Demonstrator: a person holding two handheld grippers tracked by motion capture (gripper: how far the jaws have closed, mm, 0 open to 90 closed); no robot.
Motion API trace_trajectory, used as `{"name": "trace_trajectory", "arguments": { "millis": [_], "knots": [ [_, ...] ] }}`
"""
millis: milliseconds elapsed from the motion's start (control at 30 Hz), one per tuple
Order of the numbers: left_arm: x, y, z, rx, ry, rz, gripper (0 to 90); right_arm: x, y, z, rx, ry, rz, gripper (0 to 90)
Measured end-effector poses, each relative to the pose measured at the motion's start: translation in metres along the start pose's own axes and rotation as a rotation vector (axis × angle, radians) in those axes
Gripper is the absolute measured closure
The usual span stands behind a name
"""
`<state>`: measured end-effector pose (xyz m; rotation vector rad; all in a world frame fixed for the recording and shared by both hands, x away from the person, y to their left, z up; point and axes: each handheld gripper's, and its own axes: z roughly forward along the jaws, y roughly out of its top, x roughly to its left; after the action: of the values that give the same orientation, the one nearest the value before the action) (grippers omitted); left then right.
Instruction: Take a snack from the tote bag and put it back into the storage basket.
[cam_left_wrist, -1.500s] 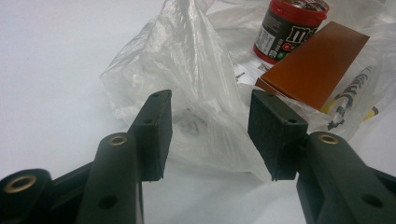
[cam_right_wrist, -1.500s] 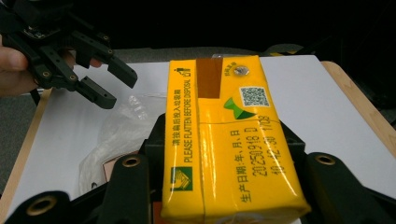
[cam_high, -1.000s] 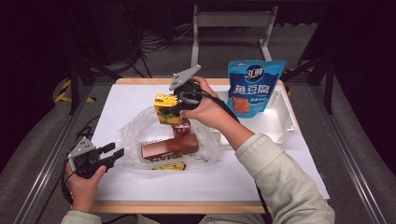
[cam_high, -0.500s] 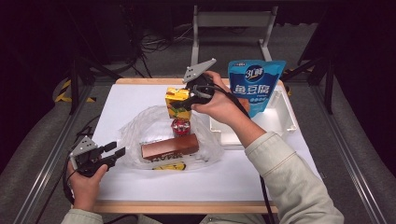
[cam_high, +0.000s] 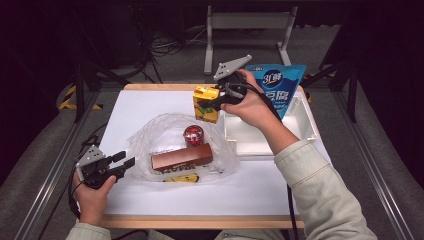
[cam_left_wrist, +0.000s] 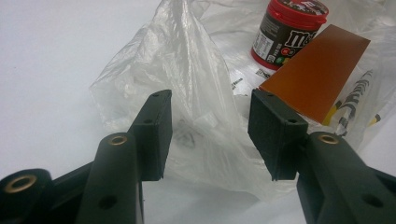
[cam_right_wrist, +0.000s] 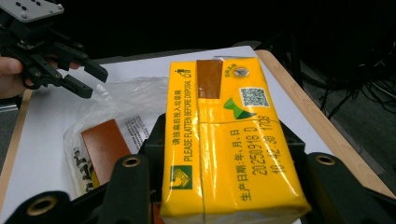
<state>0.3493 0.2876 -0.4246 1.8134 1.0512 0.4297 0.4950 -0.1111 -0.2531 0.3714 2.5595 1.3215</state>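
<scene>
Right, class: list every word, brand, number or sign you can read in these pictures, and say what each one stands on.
"PLEASE FLATTEN BEFORE DISPOSAL": yellow carton, clamped in the right gripper.
"20250918 D", a second number line too blurred, a QR code: same carton.
"m&m's", only partly in view: red-lidded jar; its small print is unreadable.
"31", then large Chinese characters: blue pouch.
Black print on the plastic bag: too blurred.

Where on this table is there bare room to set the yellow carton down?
Bare white surface lies at the far-left corner behind the plastic bag, along the near edge in front of it, and inside the white tray. The middle is crowded: bag, red-lidded jar, brown box. The right tongs hold the carton.
</scene>
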Motion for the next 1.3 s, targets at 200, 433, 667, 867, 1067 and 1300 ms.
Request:
{"name": "trace_trajectory", "arguments": {
  "millis": [200,433,667,867,1067,1300],
  "knots": [
    [0.0,0.0,0.0,0.004,0.004,0.0,50.1,-0.013,-0.009,-0.015,-0.014,-0.038,0.032,53.6],
    [0.0,-0.001,-0.001,0.003,0.006,-0.004,50.1,-0.024,-0.02,-0.024,-0.016,-0.065,0.059,53.6],
    [0.0,-0.001,-0.001,0.002,0.01,-0.009,50.1,-0.035,-0.031,-0.032,-0.004,-0.104,0.086,53.6],
    [0.0,-0.001,0.0,0.003,0.011,-0.008,50.0,-0.043,-0.04,-0.034,0.019,-0.136,0.1,53.6],
    [0.0,-0.001,0.0,0.003,0.01,-0.008,50.0,-0.049,-0.046,-0.038,0.02,-0.16,0.117,53.6],
    [0.0,-0.001,-0.001,0.002,0.011,-0.008,50.1,-0.053,-0.054,-0.037,0.033,-0.17,0.128,53.6]
  ]
}}
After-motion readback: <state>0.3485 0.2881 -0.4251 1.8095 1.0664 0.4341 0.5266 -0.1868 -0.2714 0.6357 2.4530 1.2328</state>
